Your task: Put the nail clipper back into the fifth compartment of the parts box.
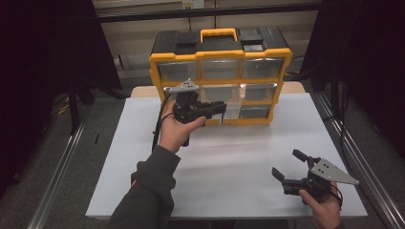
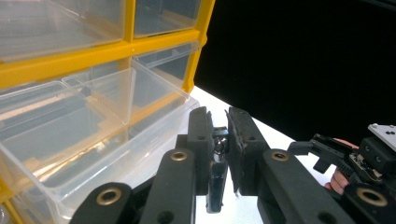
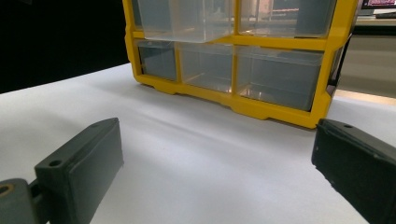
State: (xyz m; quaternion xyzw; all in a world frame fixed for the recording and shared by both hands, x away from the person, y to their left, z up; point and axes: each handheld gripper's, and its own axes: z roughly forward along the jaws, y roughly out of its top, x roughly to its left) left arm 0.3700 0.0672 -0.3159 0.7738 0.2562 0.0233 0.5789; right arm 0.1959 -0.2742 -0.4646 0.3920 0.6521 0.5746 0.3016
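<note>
Nearest the camera in the high view, the right gripper (image 1: 288, 175) is held low over the white table (image 1: 239, 157), jaws spread wide with nothing between them, well apart from everything else. In its own view the two black pads sit at the frame edges with bare tabletop between.

Further out, the left gripper (image 1: 220, 108) is raised at the front of the yellow organizer (image 1: 219, 55). Its jaws are nearly closed, and in the left gripper view a small dark object (image 2: 217, 179) appears to be pinched between them, hanging just below the pads. What it is can't be made out; it's too dark and half covered.

Right beside those jaws a clear drawer (image 2: 93, 140) is pulled out of the cabinet, open at the top. So the step is probably a drop into that drawer. To do it well, the gripper tip should be carried over the drawer's open middle, not its front lip, and lowered before the pinch is eased, since a tiny part released from height would likely bounce on hard plastic.

Whether the drawer already holds anything can't be told, with the glare and see-through walls. The cabinet's far side is cut off.
</note>
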